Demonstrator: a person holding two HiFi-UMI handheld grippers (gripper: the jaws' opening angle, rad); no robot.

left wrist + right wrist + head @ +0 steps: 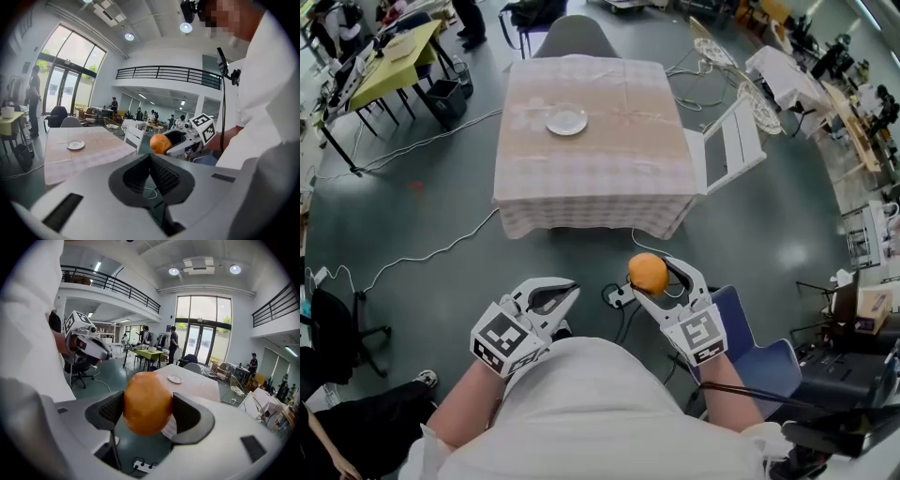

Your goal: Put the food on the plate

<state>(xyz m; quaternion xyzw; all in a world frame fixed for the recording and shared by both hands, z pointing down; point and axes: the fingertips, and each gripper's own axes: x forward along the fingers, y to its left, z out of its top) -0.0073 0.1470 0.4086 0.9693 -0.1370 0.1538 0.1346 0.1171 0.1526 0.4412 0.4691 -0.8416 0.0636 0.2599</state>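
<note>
An orange, round piece of food (648,274) is clamped in my right gripper (654,275), held above the floor well short of the table; in the right gripper view the orange food (146,402) fills the space between both pads. My left gripper (565,292) hangs beside it to the left, its jaws pressed together with nothing in them; its own view shows the same for my left gripper (150,169). A small white plate (566,121) lies on the table (594,178) with a pale checked cloth, far ahead; the plate (75,145) looks empty.
A grey chair (574,36) stands at the table's far side and a white folding chair (731,145) leans at its right. Cables (422,253) trail over the grey floor. A blue chair (759,361) is close by my right arm. A yellow-green table (392,58) stands far left.
</note>
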